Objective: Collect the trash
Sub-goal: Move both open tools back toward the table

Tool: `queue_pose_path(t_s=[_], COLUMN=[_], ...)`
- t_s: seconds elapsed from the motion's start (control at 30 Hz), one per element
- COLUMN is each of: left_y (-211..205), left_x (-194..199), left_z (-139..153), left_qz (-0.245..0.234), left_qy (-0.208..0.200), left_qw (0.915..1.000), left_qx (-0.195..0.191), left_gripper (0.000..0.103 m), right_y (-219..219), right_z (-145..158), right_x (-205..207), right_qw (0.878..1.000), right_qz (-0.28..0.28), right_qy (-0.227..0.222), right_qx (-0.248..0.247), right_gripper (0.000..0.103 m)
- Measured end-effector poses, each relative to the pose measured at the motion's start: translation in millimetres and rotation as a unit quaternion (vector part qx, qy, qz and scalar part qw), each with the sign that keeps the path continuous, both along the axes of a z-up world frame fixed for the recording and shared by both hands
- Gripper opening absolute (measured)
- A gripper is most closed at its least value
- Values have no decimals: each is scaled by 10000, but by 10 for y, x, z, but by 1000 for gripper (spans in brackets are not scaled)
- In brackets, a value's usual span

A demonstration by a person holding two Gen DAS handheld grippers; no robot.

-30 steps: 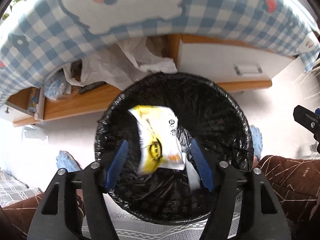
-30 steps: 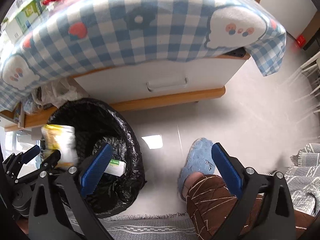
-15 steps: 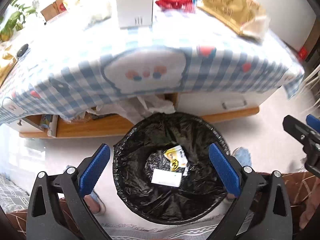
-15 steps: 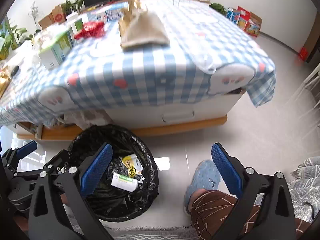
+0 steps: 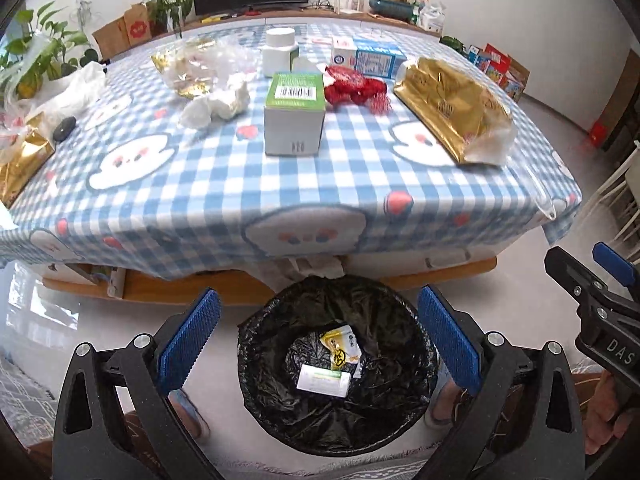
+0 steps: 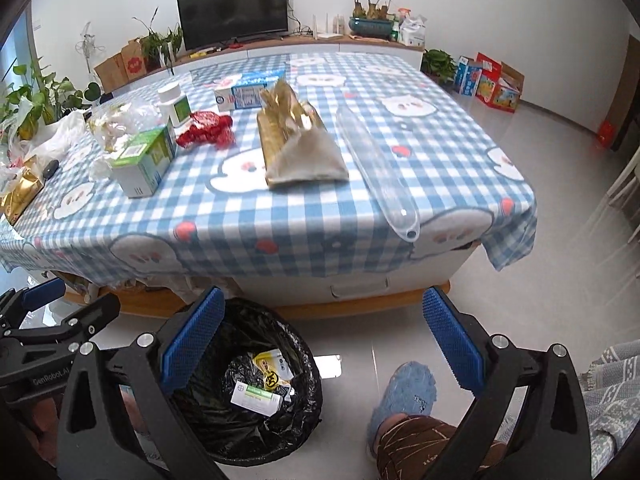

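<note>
A black-lined trash bin (image 5: 256, 356) (image 6: 308, 396) stands on the floor before the table, holding a yellow wrapper (image 5: 340, 344) (image 6: 272, 376) and a small white-green box (image 5: 324, 380) (image 6: 256, 398). My left gripper (image 5: 316, 344) is open and empty, high above the bin. My right gripper (image 6: 320, 344) is open and empty, to the bin's right. On the checked tablecloth (image 5: 224, 184) lie a green-white carton (image 5: 294, 116) (image 6: 144, 160), gold bag (image 5: 452, 108) (image 6: 296, 140), red wrapper (image 5: 354, 88) (image 6: 206, 128), crumpled tissue (image 5: 218, 106), white bottle (image 5: 280, 52) (image 6: 174, 102) and a clear plastic tube (image 6: 376, 164).
A milk carton (image 5: 368, 56) (image 6: 244, 92), clear plastic bags (image 5: 200, 64) and another gold bag (image 5: 20, 160) lie on the table too. Blue slippers (image 6: 404, 396) and my legs are on the floor near the bin. A TV (image 6: 234, 12) and plants (image 6: 36, 100) stand behind.
The left gripper let go of the yellow wrapper, which fell into the bin. Both grippers rose and tilted up, bringing the tabletop into view.
</note>
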State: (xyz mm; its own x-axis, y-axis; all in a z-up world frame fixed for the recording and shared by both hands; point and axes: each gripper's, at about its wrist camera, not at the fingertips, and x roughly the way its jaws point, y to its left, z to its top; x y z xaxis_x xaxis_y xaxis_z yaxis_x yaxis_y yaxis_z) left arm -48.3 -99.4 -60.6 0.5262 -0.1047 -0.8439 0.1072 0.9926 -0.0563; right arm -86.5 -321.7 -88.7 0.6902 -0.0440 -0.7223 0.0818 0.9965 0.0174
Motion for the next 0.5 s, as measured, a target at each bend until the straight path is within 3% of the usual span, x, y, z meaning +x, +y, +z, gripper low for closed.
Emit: queue_pose_path(t_s=[0.17,0.5], left_y=[46,104], left_x=[213,679], left_z=[41,192], left_qz=[58,190], left_qy=[-16,-123], left_qw=[10000,9997], left_qx=[69,16], left_gripper=[97,97], right_y=[45,135], right_z=[81,206], right_x=[173,686], right_qw=[9999,9994], right_qz=[107,313], right_qy=[-80,-72], right_qx=[-15,-113], right_gripper=[95,86])
